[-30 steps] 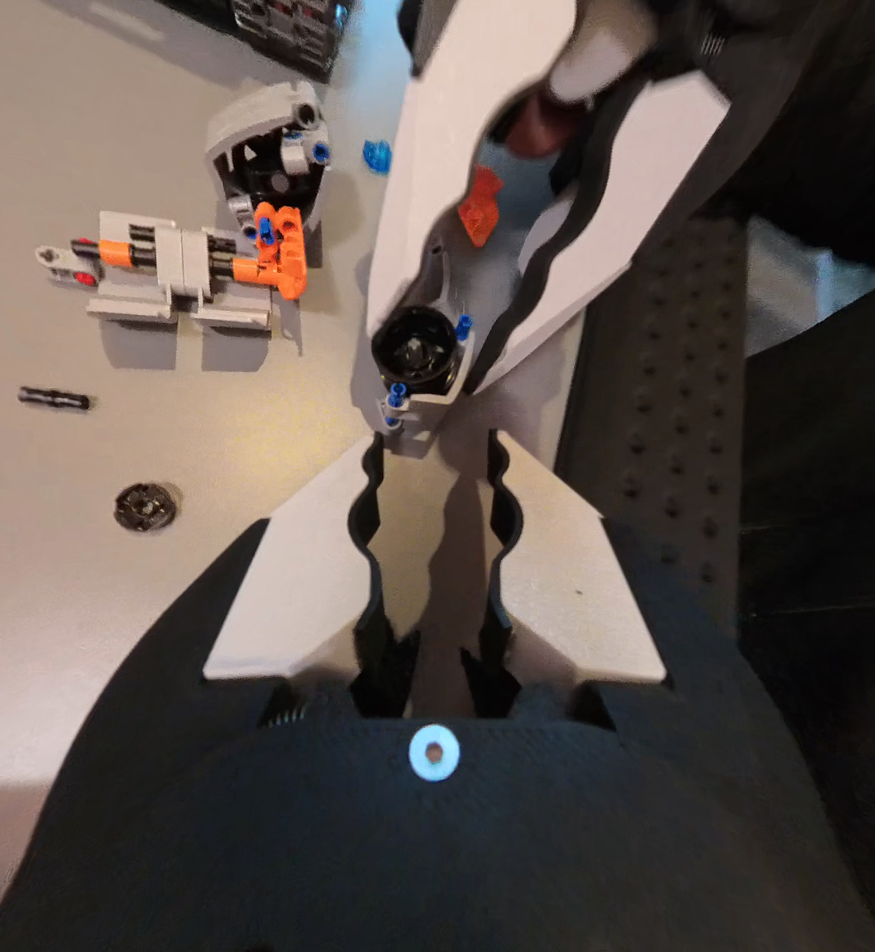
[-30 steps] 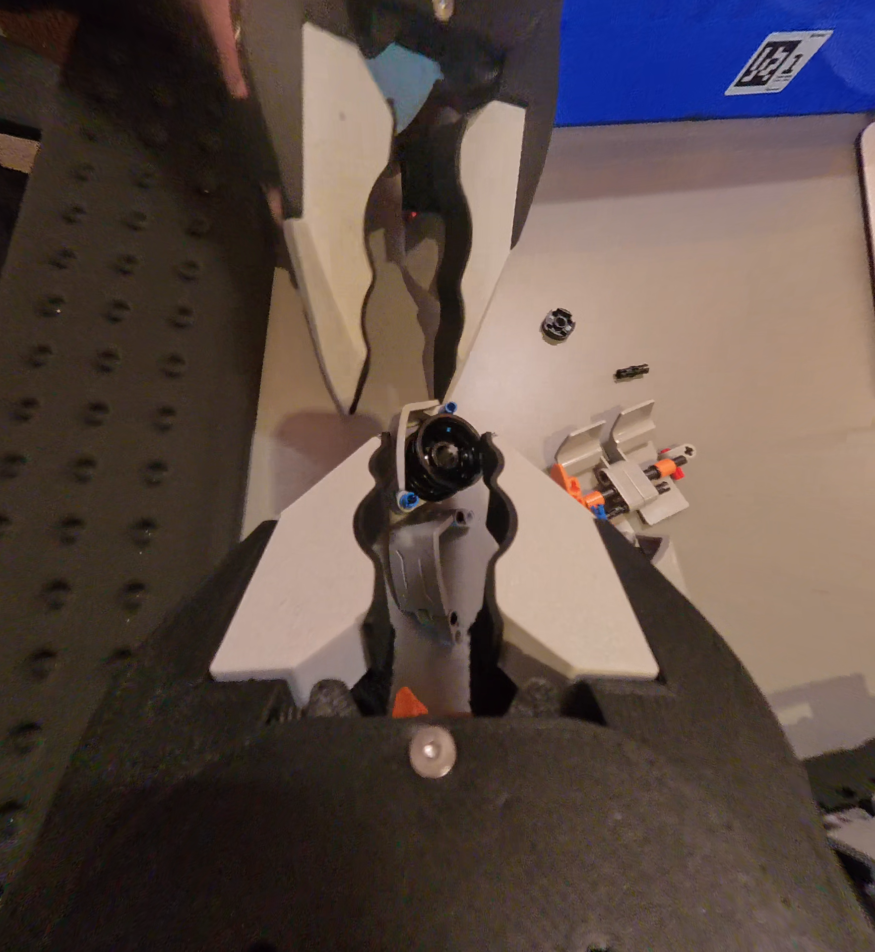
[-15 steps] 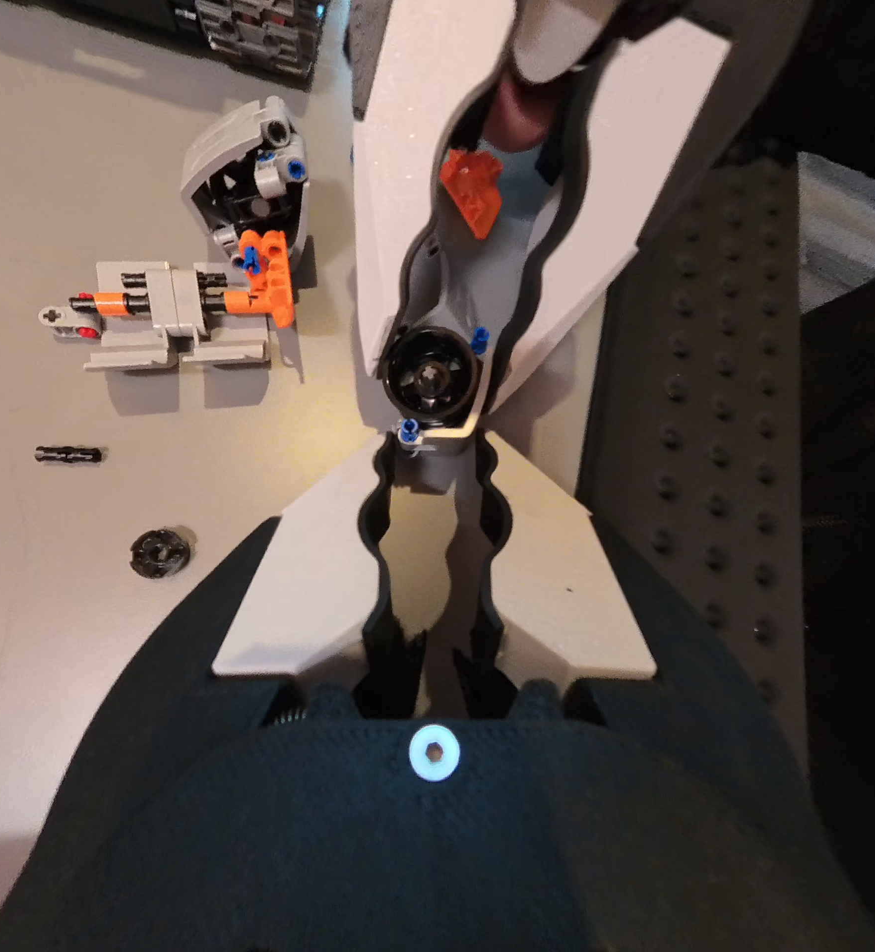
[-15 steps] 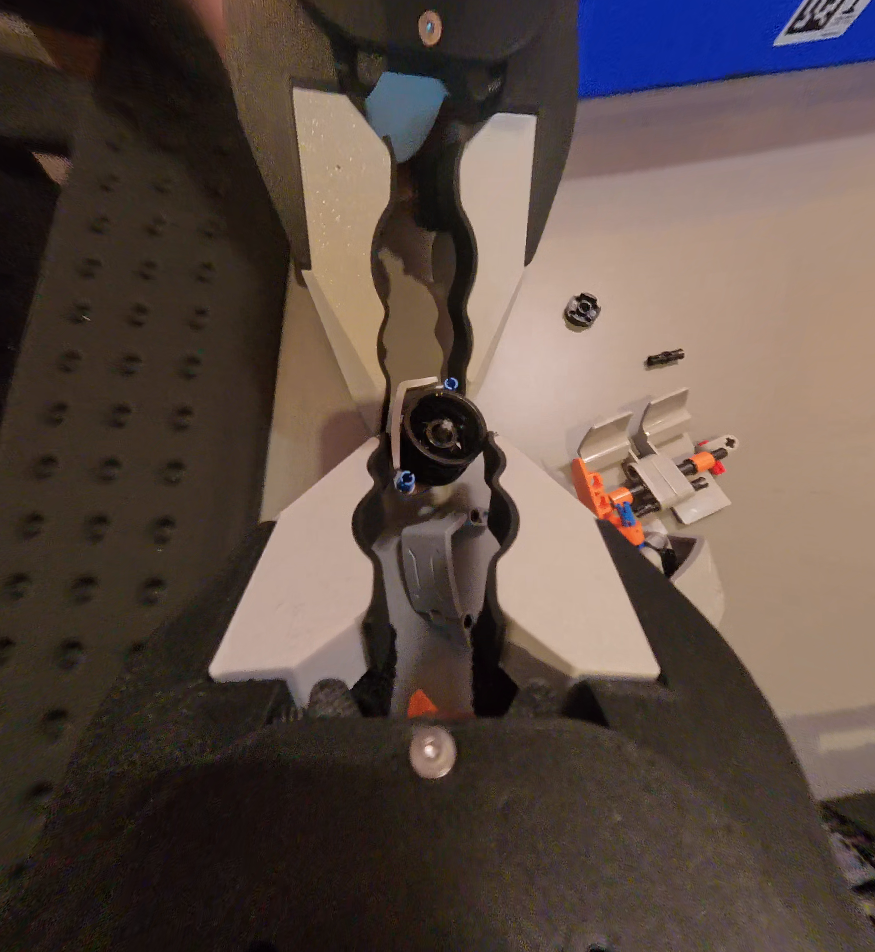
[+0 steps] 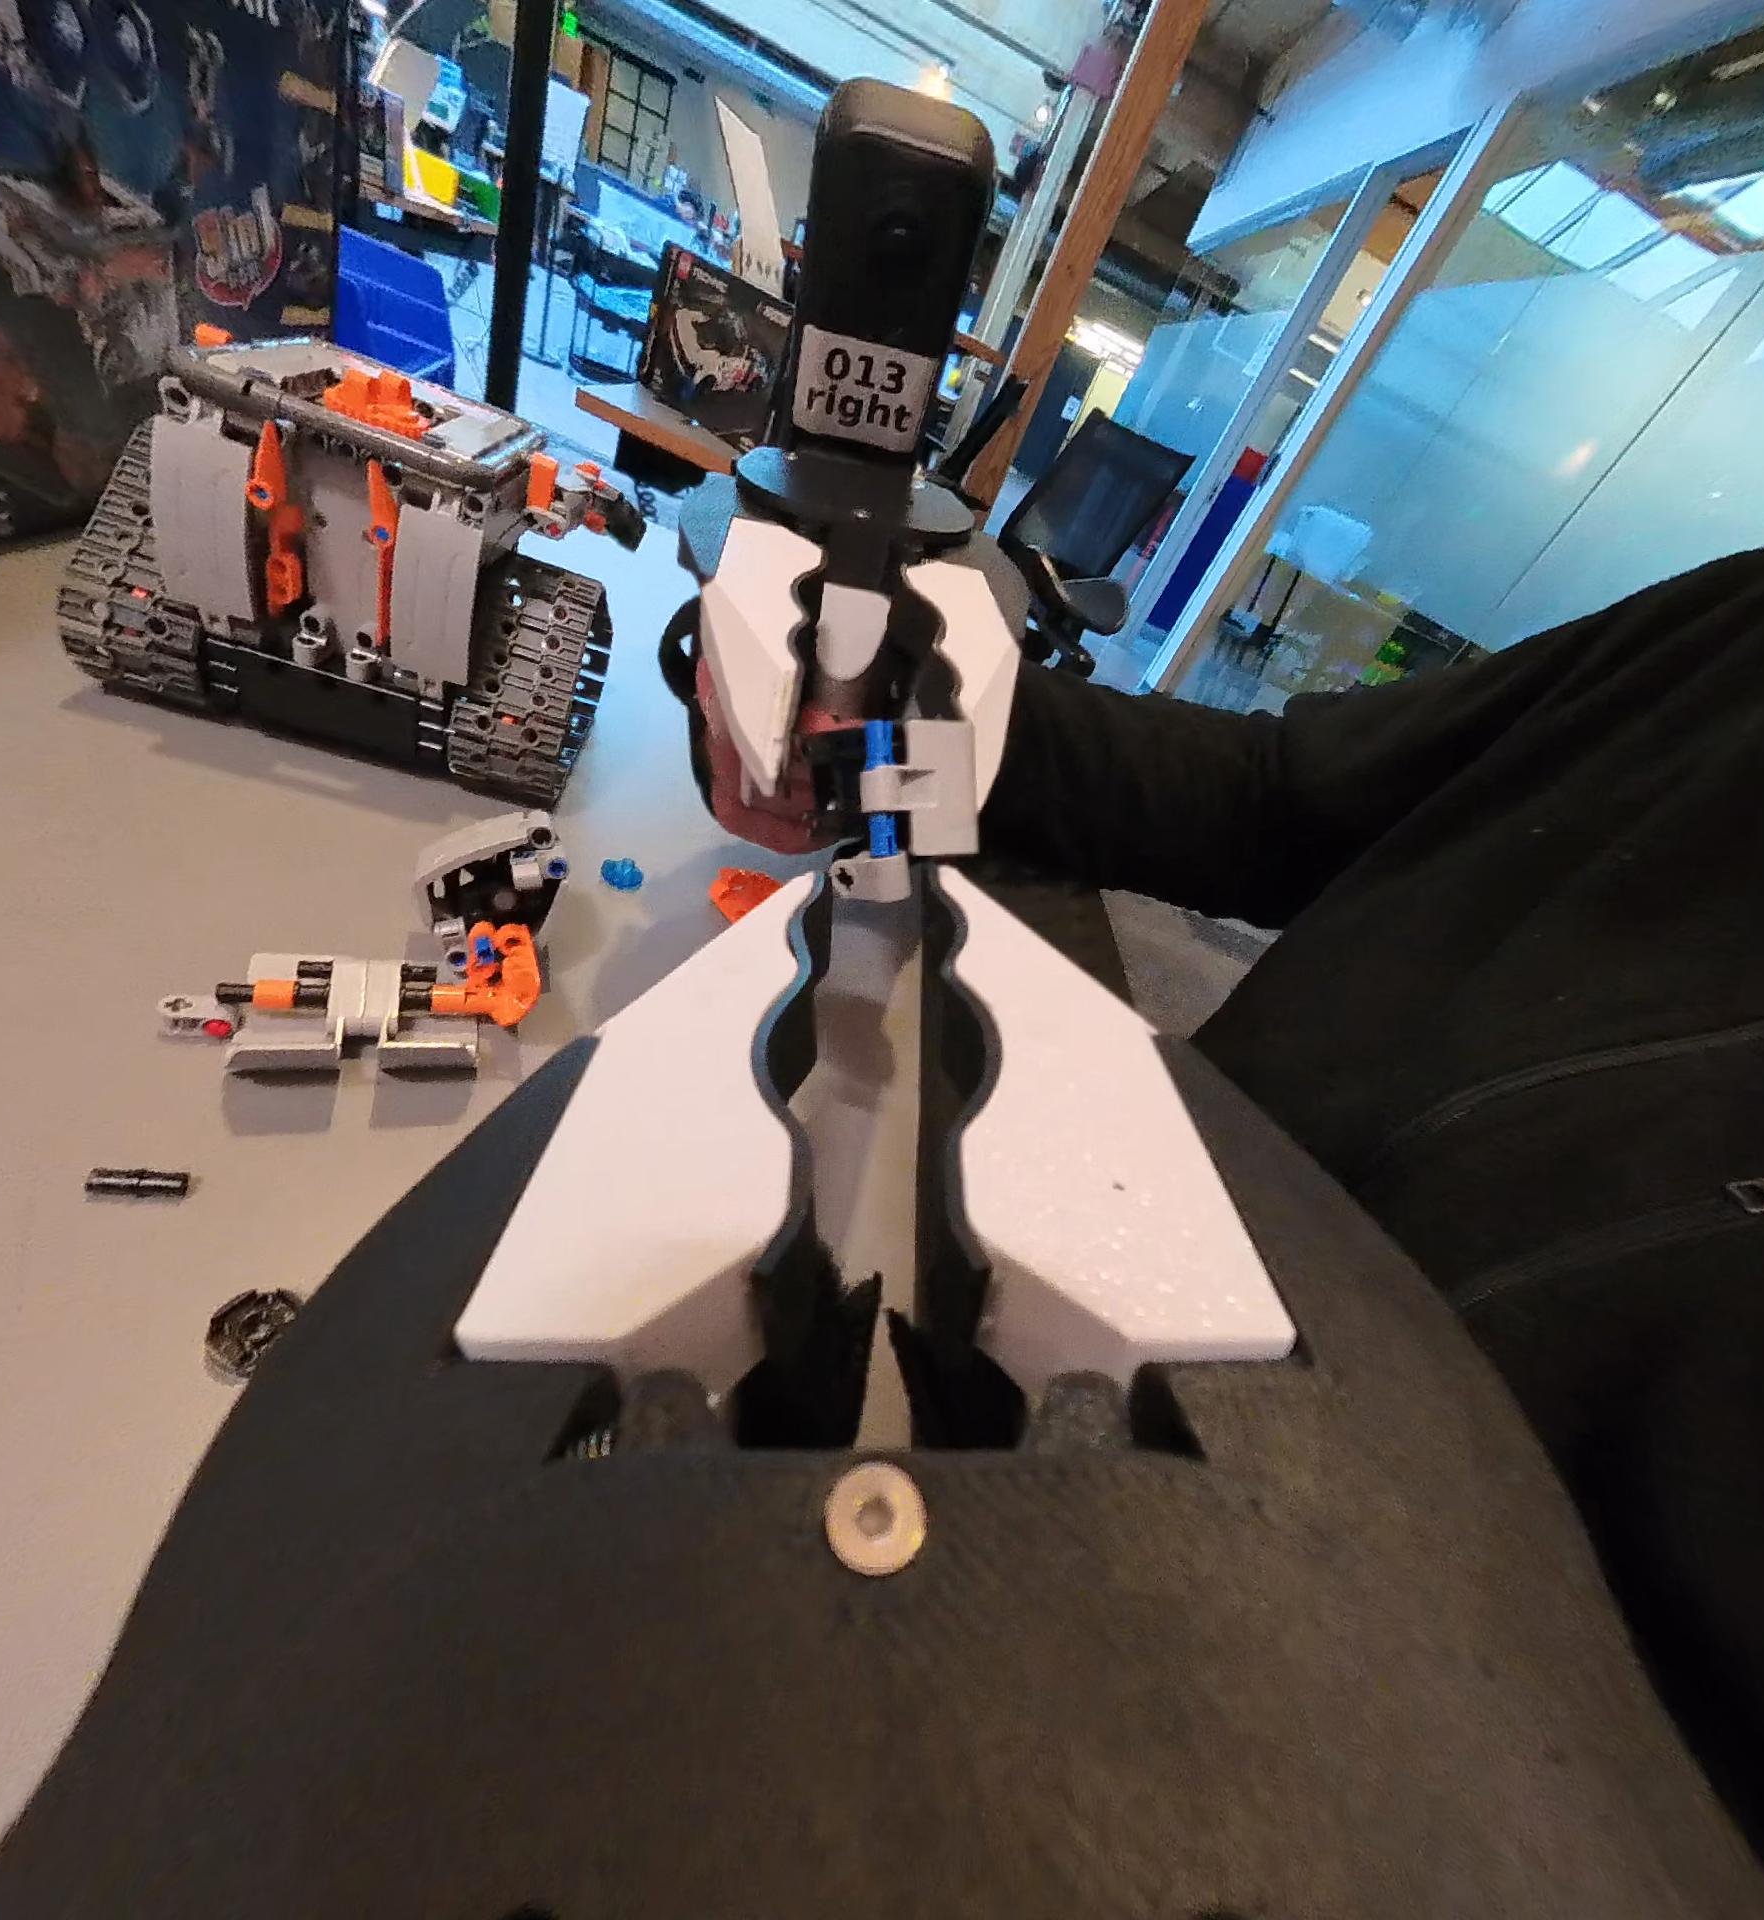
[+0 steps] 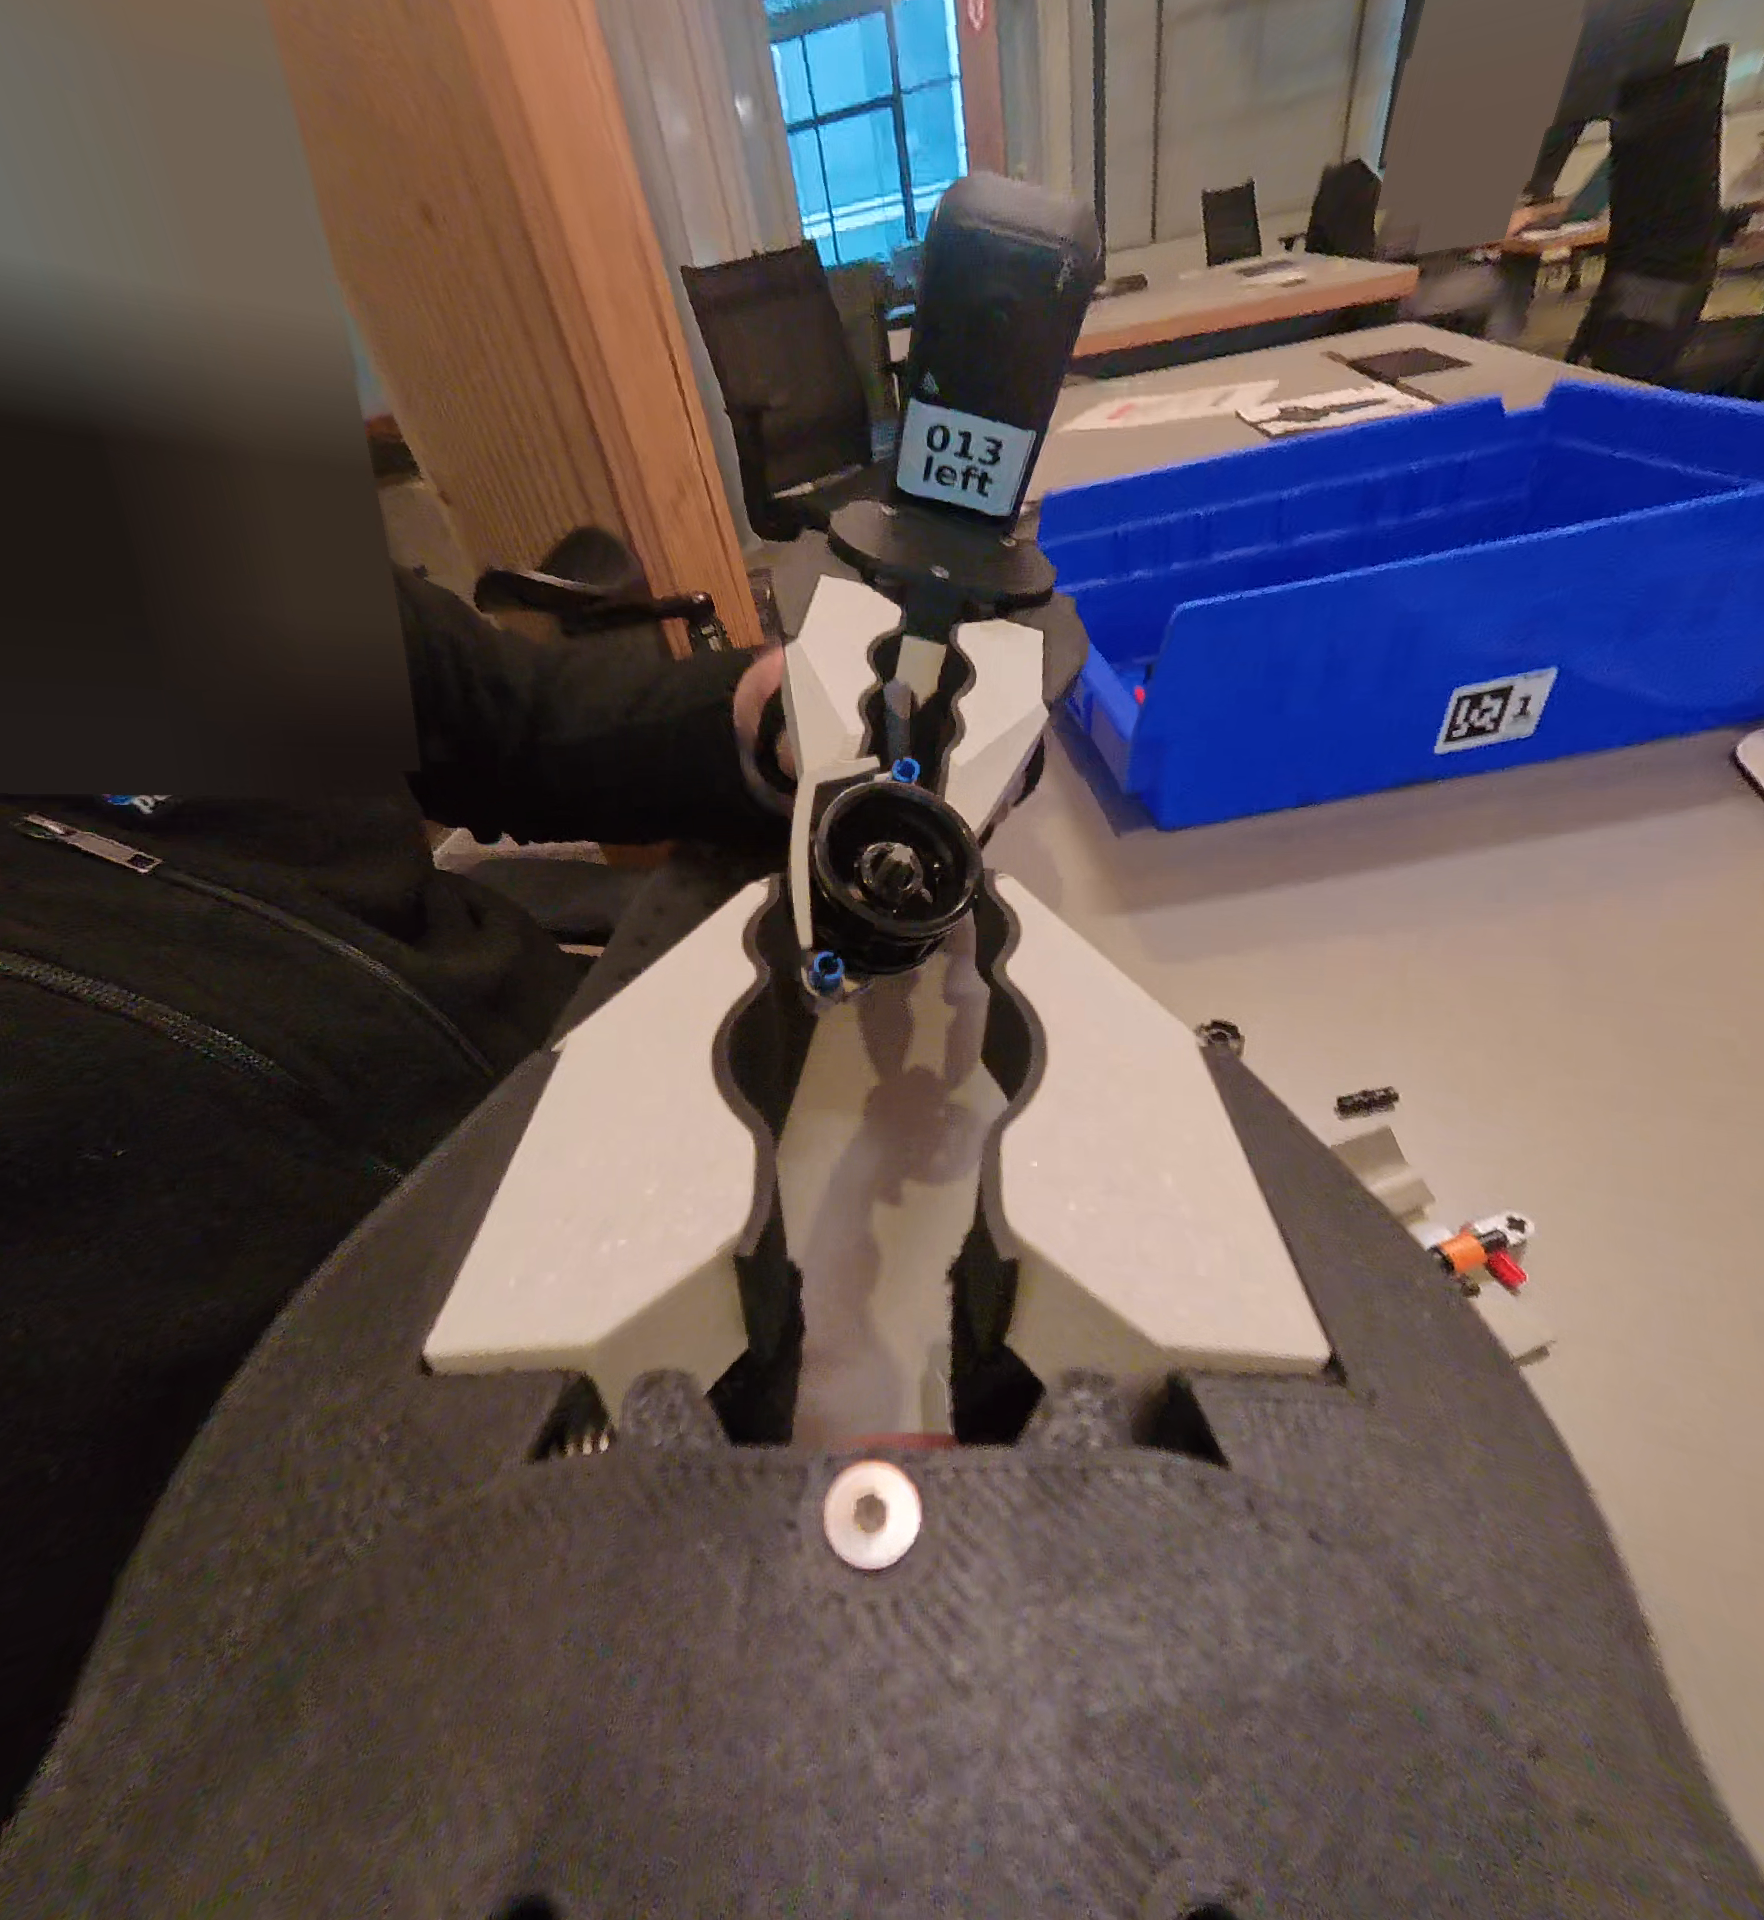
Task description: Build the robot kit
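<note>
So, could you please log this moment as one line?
right gripper: shut on grey wheel assembly | left gripper: tips at its end, grip unclear

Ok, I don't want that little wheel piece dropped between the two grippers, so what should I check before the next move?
1. Right gripper clamped on the wheel assembly: ok.
2. Left gripper gripping the assembly's near end: cannot tell; its tips flank it.
3. Blue pin seated in the assembly: ok.
4. Assembly held above the table: ok.
5. Loose black pin and orange-grey subassembly lying off to the side: ok.
</note>
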Demonstrator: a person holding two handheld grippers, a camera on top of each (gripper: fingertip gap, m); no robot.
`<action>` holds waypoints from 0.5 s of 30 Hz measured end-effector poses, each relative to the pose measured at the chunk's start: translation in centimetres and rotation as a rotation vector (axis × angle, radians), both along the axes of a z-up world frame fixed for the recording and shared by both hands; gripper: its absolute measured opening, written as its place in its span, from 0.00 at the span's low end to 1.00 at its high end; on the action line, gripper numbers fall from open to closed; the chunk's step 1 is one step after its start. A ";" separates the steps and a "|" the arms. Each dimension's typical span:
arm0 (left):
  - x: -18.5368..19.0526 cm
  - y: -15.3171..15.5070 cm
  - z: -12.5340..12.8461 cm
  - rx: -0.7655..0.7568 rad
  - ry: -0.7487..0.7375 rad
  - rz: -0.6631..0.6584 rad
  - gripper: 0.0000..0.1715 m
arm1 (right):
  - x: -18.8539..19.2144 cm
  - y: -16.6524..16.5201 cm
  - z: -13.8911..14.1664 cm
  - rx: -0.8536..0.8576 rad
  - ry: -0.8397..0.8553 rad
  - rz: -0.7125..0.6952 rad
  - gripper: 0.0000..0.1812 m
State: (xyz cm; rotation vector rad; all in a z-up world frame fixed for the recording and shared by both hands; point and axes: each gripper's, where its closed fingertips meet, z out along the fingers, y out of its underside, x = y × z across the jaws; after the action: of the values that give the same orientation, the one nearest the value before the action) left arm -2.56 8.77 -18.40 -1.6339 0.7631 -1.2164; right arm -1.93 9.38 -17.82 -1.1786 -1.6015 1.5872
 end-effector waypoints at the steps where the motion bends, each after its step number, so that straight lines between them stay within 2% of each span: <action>1: 0.1 0.0 0.0 0.018 0.011 0.003 0.08 | 0.0 -0.1 0.2 -0.006 0.015 0.004 0.18; 8: 0.1 -0.1 0.6 0.109 0.026 0.035 0.07 | 0.1 -0.1 1.0 -0.066 0.058 0.019 0.18; 13: -0.3 0.5 0.0 0.129 0.083 0.077 0.06 | -0.2 0.4 0.2 -0.014 0.020 -0.022 0.19; 15: -0.6 0.7 -0.5 0.129 0.120 0.096 0.04 | -0.4 0.8 -0.4 0.026 -0.009 -0.055 0.22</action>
State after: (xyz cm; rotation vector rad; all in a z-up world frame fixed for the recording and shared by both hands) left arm -3.14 9.51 -18.89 -1.6290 0.8112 -0.9881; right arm -2.33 10.15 -18.25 -1.2075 -1.5765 1.5242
